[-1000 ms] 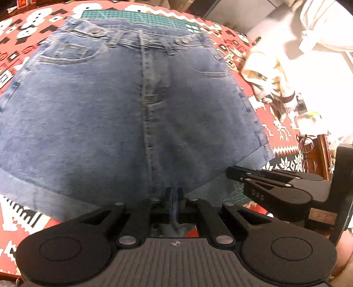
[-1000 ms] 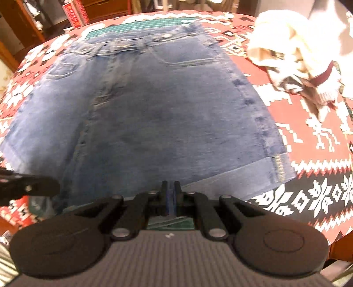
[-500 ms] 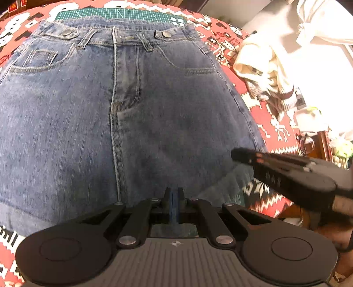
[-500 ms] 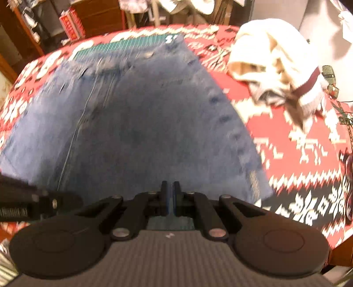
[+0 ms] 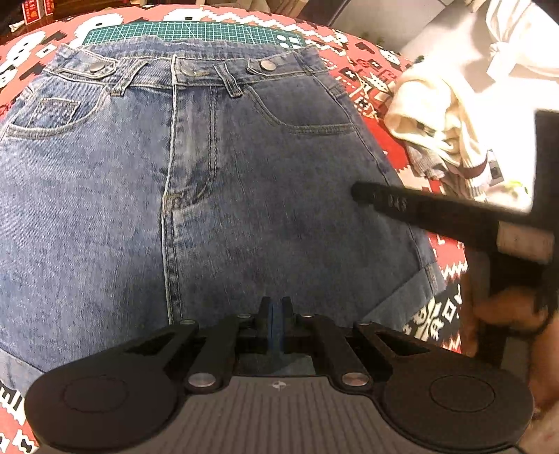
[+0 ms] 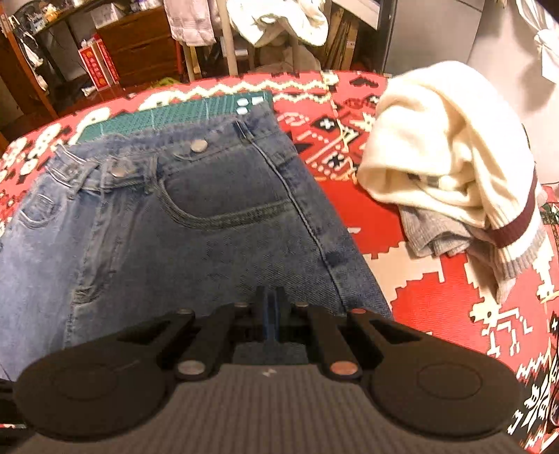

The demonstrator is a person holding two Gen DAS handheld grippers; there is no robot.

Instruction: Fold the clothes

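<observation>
**A:** Why are the shorts (image 5: pixel 244 209) laid out like that?

**B:** You have them flat and front up on the green mat (image 5: pixel 195 33). The waistband (image 5: pixel 206 71) runs along the top of the left view and the legs come down toward the bottom edge. They fill the middle of both frames. Spread out square like that, every seam and hem is easy to find, so a fold should start clean. The cream sweater (image 6: pixel 436 146) is heaped at the upper right on the red cloth (image 6: pixel 401 223), apart from the shorts. I'd guess it is waiting its turn out of the way.

**A:** And my claws?

**B:** Your left gripper (image 5: pixel 276 314) sits at the bottom centre of its view, over the lower middle of the shorts. Its jaws are together with only a thin blue strip between them. I can't tell whether that strip is pad lining or a pinch of denim, since the cloth right under the tips is hidden. Nothing looks lifted, though, and the cuff (image 5: pixel 408 293) at lower right lies flat.

**A:** The right one?

**B:** Your right gripper (image 6: pixel 268 307) is also closed. It points steeply down over the shorts near their right side seam, below the front pocket. In the left view it reaches in from the right edge with your hand (image 5: pixel 506 310) behind it. Its tip is over the denim with no cloth hanging from it, so I'd say it holds nothing. You'll need to part the jaws before taking an edge.
</observation>
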